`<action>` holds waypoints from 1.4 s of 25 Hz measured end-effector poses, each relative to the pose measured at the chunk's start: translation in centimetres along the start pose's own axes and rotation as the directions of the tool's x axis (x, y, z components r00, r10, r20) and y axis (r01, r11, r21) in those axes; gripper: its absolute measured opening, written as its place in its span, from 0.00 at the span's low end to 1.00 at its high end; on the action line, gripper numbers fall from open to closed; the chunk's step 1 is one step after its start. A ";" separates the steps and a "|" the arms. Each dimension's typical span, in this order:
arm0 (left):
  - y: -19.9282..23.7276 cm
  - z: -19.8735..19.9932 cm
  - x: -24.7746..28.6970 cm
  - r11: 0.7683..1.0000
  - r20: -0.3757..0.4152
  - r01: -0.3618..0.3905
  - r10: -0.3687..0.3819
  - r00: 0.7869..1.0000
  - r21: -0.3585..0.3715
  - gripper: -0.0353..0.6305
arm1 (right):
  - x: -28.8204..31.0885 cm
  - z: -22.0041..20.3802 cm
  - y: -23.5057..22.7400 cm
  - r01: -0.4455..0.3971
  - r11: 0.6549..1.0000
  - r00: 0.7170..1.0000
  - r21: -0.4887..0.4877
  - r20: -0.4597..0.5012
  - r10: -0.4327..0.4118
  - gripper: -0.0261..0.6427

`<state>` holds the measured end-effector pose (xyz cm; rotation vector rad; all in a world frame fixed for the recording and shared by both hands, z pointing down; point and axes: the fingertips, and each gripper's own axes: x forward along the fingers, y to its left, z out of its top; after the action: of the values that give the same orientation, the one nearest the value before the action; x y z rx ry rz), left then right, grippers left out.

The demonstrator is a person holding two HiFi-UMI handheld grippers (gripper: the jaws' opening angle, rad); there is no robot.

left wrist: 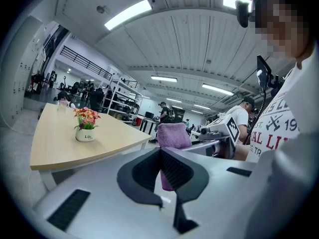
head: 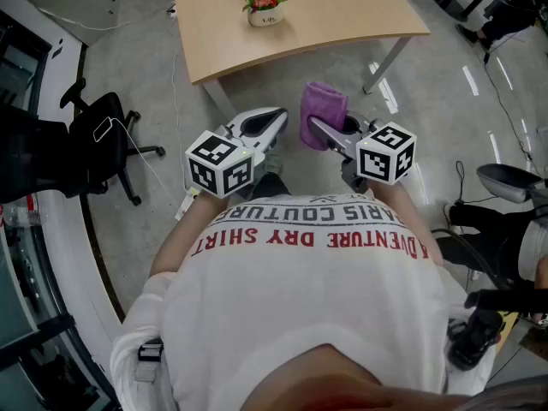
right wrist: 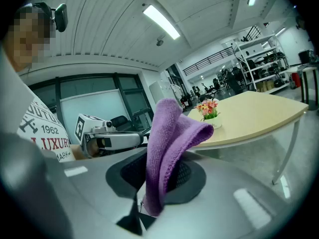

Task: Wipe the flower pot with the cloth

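Right gripper (head: 318,128) pinches cloth (head: 325,105), flower pot (head: 265,14) ahead.

Jaws of left gripper (head: 278,114) closed together, nothing between them. Jaws of right gripper (head: 315,125) clamped on folded purple cloth (head: 323,108), which sticks up past the tips. Both held side by side before the torso, tipped slightly down, elbows bent.
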<state>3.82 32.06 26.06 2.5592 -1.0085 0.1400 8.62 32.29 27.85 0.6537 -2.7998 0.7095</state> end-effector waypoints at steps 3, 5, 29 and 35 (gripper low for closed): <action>-0.4 -0.1 -0.2 1.000 0.002 0.003 -0.003 1.000 -0.002 0.06 | -0.3 -0.3 0.3 0.002 1.000 1.000 0.004 -0.001 -0.002 0.11; -0.6 -0.2 -0.2 1.000 -0.001 0.006 -0.006 1.000 -0.001 0.06 | -0.4 -0.3 0.4 0.002 1.000 1.000 0.003 0.000 -0.002 0.11; 5.4 -1.2 2.2 0.996 -0.004 0.002 -0.002 1.000 -0.090 0.06 | 3.3 -0.2 -4.0 -0.001 0.996 1.000 0.094 0.022 -0.001 0.11; 13.5 -1.7 5.6 0.992 -0.039 -0.008 0.002 0.999 -0.129 0.06 | 9.6 1.2 -10.3 0.002 0.988 1.000 0.156 0.001 -0.002 0.11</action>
<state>-1.08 20.15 33.17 2.4279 -0.9768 0.1214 4.75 19.99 33.70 0.6835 -2.7640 0.9352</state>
